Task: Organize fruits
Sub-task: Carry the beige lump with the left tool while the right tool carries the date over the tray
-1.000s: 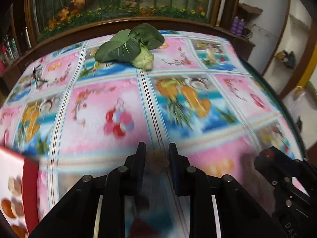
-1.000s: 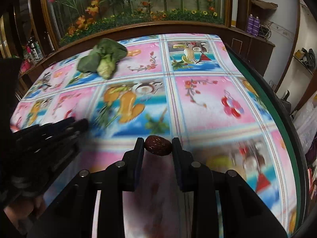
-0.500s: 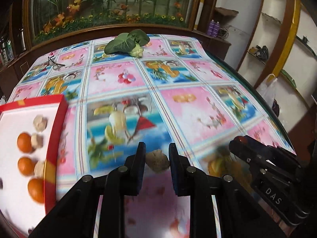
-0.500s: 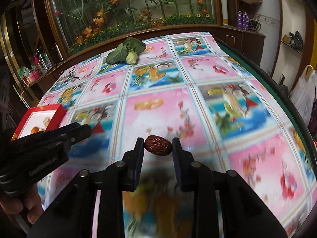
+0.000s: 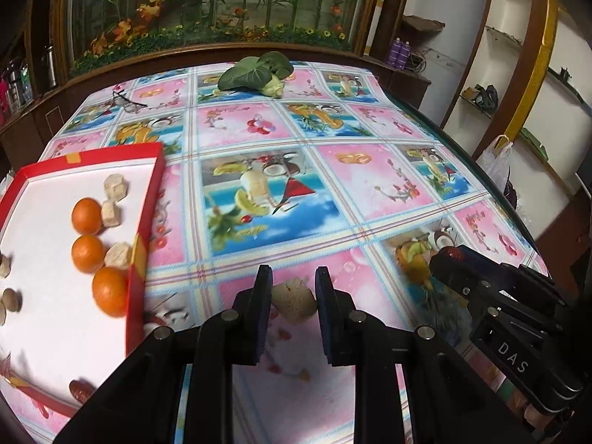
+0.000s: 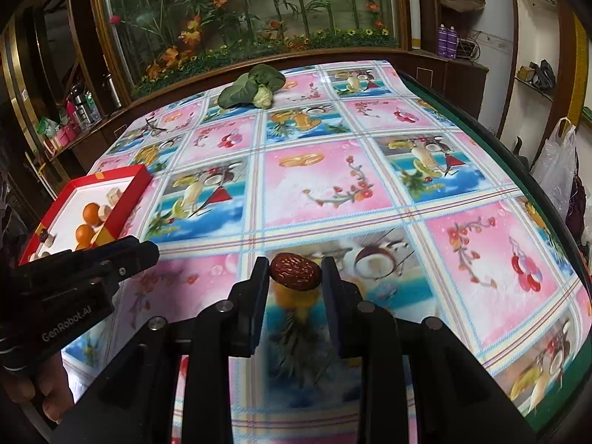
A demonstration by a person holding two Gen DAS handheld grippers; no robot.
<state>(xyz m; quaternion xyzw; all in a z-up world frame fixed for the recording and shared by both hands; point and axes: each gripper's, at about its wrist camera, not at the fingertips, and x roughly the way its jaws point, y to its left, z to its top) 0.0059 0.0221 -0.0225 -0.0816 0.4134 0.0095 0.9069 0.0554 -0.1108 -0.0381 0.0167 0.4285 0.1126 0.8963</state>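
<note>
Your left gripper (image 5: 292,288) is clamped on a pale, lumpy beige chunk (image 5: 294,301), pinched at the fingertips above the surface (image 5: 370,192). Your right gripper (image 6: 294,279) is closed on a wrinkled, glossy dark-red date (image 6: 295,272), held crosswise between its pads. Seen from the left wrist camera, the right gripper's body reads "DAS"; from the right wrist camera, the left gripper's body reads "GenRobot.AI". To the left of your left gripper lies a red-rimmed white tray (image 5: 151,192) holding three small oranges (image 5: 87,253) in a row, with similar beige chunks (image 5: 116,185) beside them and another dark-red date (image 5: 79,388) at its near edge. A fruit-patterned pink and blue cloth covers the surface. At its far end rests a leafy green vegetable (image 5: 255,72).
</note>
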